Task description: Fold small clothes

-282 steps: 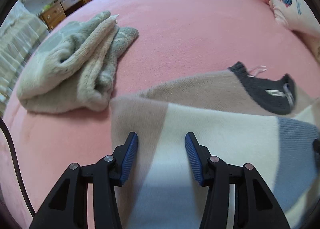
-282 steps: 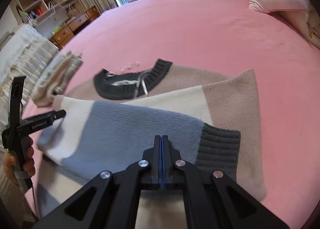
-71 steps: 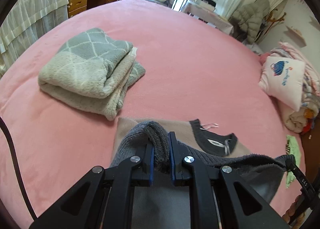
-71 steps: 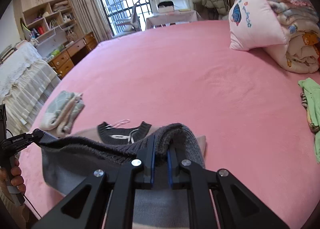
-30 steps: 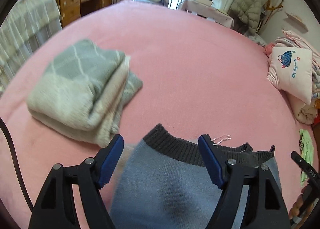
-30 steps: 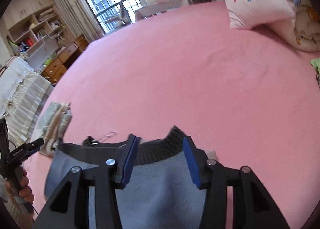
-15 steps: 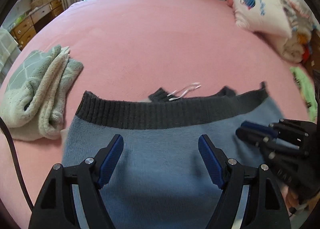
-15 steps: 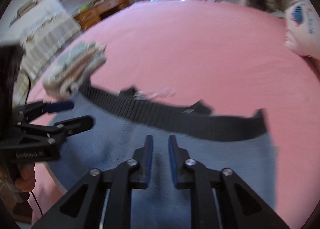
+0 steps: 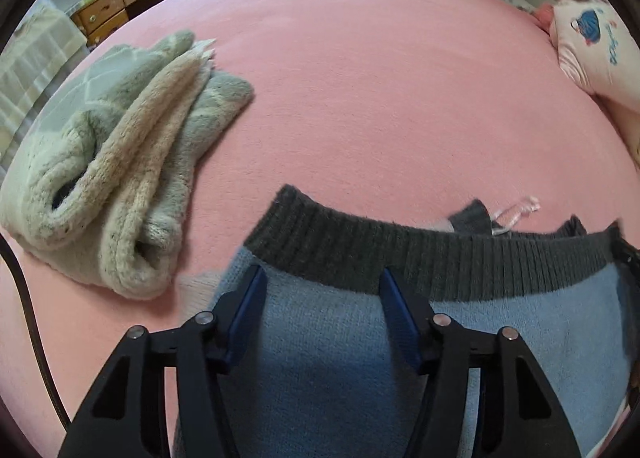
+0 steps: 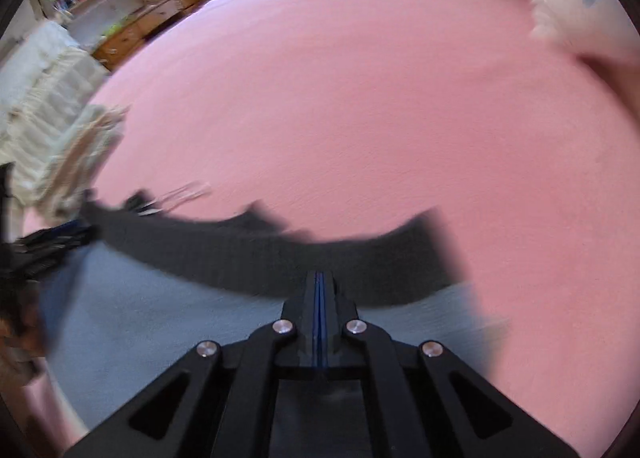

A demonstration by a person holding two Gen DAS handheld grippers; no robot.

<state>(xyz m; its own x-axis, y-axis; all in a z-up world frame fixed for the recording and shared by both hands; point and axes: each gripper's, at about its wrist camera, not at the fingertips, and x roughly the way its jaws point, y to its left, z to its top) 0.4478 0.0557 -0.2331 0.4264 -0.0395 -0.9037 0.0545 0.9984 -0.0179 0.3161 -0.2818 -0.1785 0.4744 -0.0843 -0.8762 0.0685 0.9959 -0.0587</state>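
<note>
On the pink bed, left of the work, lies a folded fleece blanket. Beside it the left gripper hovers released over the blue sweater; the right gripper is clenched empty. Smooth flat, keeping the ribbed hem straight.

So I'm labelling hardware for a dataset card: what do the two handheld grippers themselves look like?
The left gripper and the right gripper are matte black, with angular linkage arms with triangular cut-outs, silver round pivot screws, and blue ribbed pads lining the fingers. A dark cable curves along the left view's edge. No markings are legible.
</note>
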